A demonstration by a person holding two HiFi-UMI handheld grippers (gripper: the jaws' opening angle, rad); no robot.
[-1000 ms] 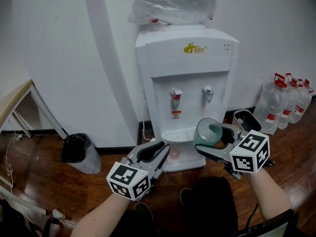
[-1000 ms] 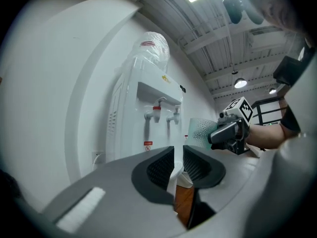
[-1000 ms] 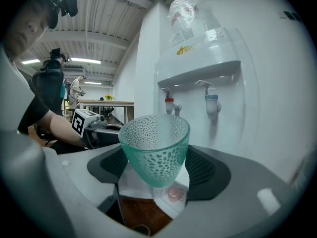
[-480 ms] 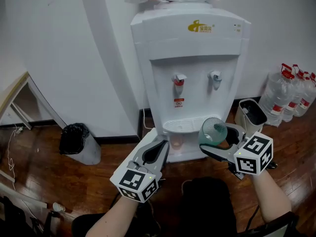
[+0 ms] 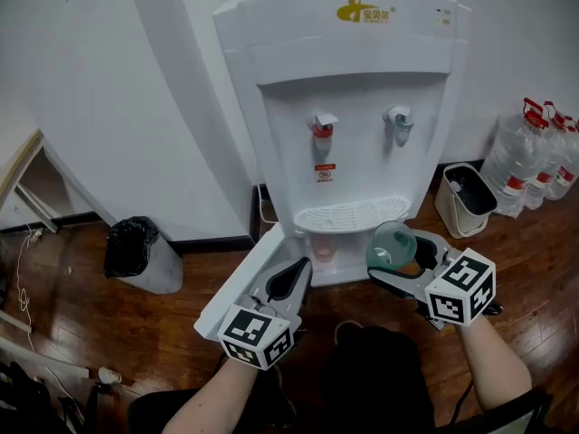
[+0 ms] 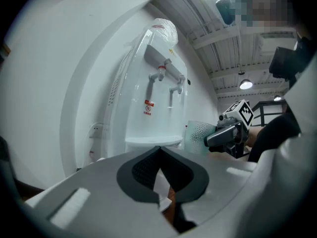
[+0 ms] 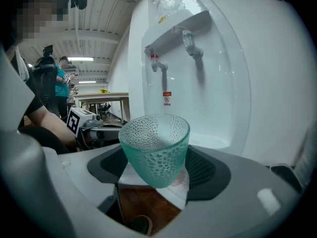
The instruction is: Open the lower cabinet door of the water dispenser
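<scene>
Looking down on the white water dispenser [image 5: 344,107], gold logo up top, red tap [image 5: 322,127] and grey tap [image 5: 398,117] above the drip tray [image 5: 353,215]. Its lower cabinet door [image 5: 233,292] stands swung out to the left, a plain white panel slanting from under the tray toward the person. The left gripper [image 5: 303,266] sits just beside that panel at the mouth of the cabinet. Its jaws have just been closing and now meet at the tips, with nothing seen pinched between them. On the other side, the right gripper [image 5: 393,255] is clamped on a teal dimpled cup [image 5: 389,240], upright, a pad on either side.

Now the hard parts. Both grippers block most of the cabinet's inside; a pinkish thing [image 5: 321,250] shows in there, and what it is I can't tell. The door's near end disappears behind the left marker cube [image 5: 258,335]. The dispenser's top is cut off by the frame edge. Whether the left gripper touches the door, no telling. In the left gripper view the door is hidden below the jaws.
</scene>
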